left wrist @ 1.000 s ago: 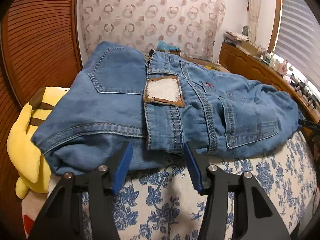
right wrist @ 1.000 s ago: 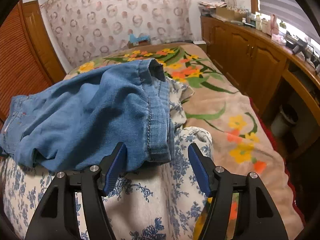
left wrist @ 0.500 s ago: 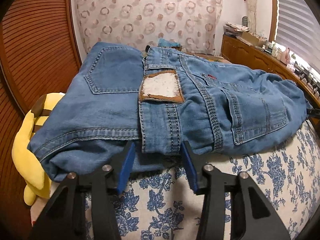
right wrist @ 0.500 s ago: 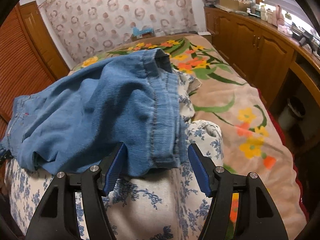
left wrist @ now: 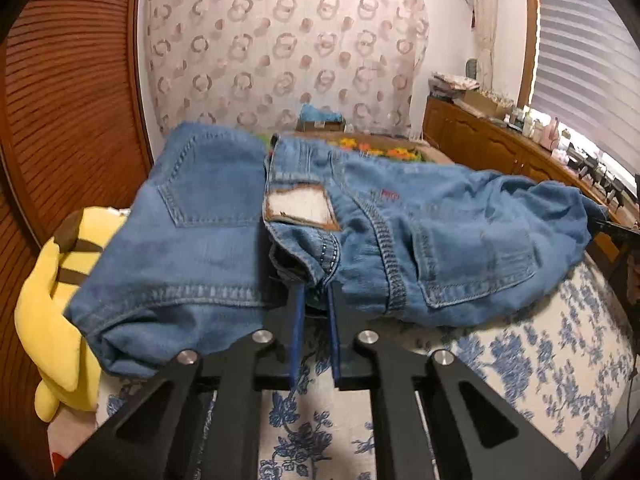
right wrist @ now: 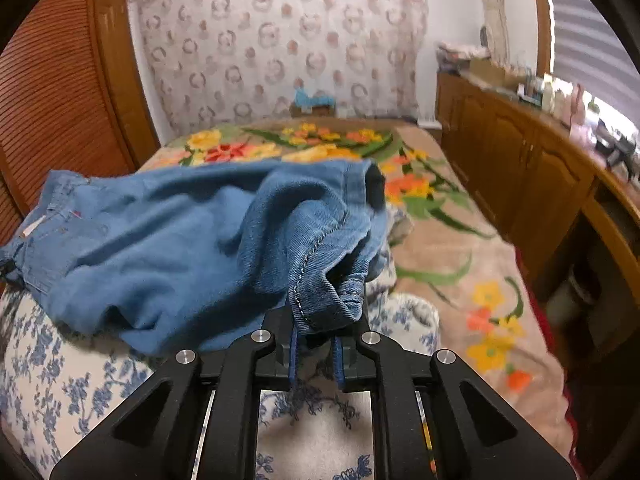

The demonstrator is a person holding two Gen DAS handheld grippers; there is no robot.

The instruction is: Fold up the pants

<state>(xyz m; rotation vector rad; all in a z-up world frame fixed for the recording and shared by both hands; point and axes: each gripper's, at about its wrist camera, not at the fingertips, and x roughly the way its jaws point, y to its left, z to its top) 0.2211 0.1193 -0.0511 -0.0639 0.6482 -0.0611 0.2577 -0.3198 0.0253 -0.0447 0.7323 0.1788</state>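
Blue jeans (left wrist: pixel 400 216) lie across a bed, back pockets up, with a worn leather patch (left wrist: pixel 298 208) at the waist. My left gripper (left wrist: pixel 316 292) is shut on the bunched waistband (left wrist: pixel 316 264) at the near edge, which is raised slightly. In the right wrist view the jeans' legs (right wrist: pixel 160 240) spread to the left. My right gripper (right wrist: pixel 320 320) has its jaws closing on the gathered leg hem (right wrist: pixel 332 300), pads pressing the denim, and the hem is lifted off the cover.
A yellow plush toy (left wrist: pixel 44 300) lies at the bed's left edge by a louvred wooden door (left wrist: pixel 60 100). A blue-flowered cover (left wrist: pixel 520 360) is under the jeans, with a flowered blanket (right wrist: pixel 460 248) beyond. Wooden cabinets (right wrist: pixel 520 168) line the right side.
Both grippers went from open around the denim edge to closed on it. The waistband and the leg hem are now bunched and slightly raised.
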